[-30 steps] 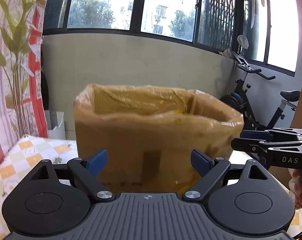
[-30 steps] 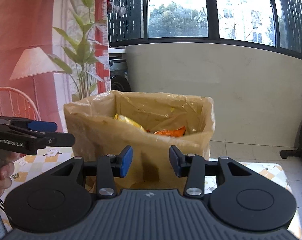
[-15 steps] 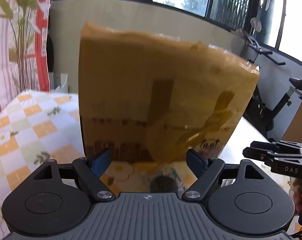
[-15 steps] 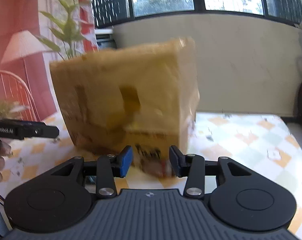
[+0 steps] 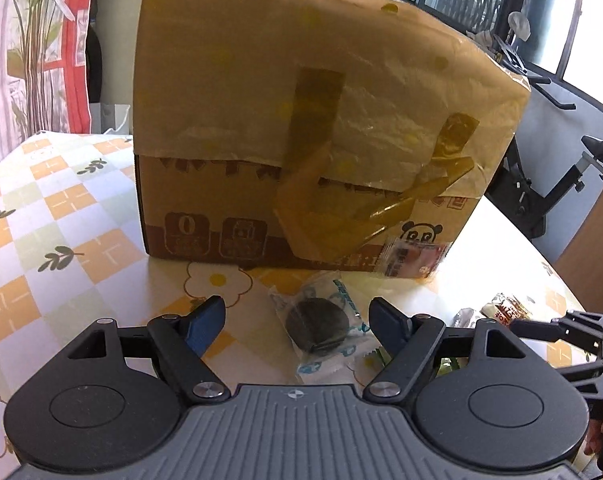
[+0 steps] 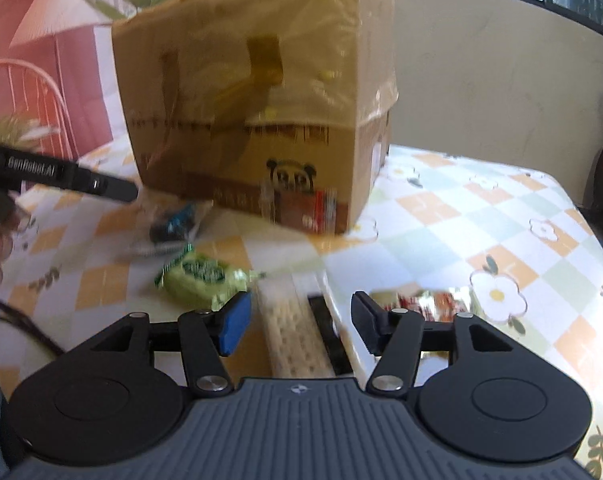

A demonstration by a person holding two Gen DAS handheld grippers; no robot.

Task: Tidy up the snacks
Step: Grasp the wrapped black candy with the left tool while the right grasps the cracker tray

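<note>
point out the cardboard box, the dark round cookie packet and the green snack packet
cardboard box (image 5: 229, 208), left wrist view, bare lower front wall
cookie packet (image 5: 316, 322), left wrist view, the dark cookie inside
green snack packet (image 6: 199, 276), right wrist view, middle of the wrapper

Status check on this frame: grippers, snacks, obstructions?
Left gripper open astride dark cookie packet. Right gripper open over cracker pack. Lined box behind; nothing blocking.

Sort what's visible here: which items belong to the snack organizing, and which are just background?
Job: cardboard box; dark cookie packet; green packet; cracker packet; red-label packet; left gripper; right gripper.

Background: exercise bike; plant; lamp.
</note>
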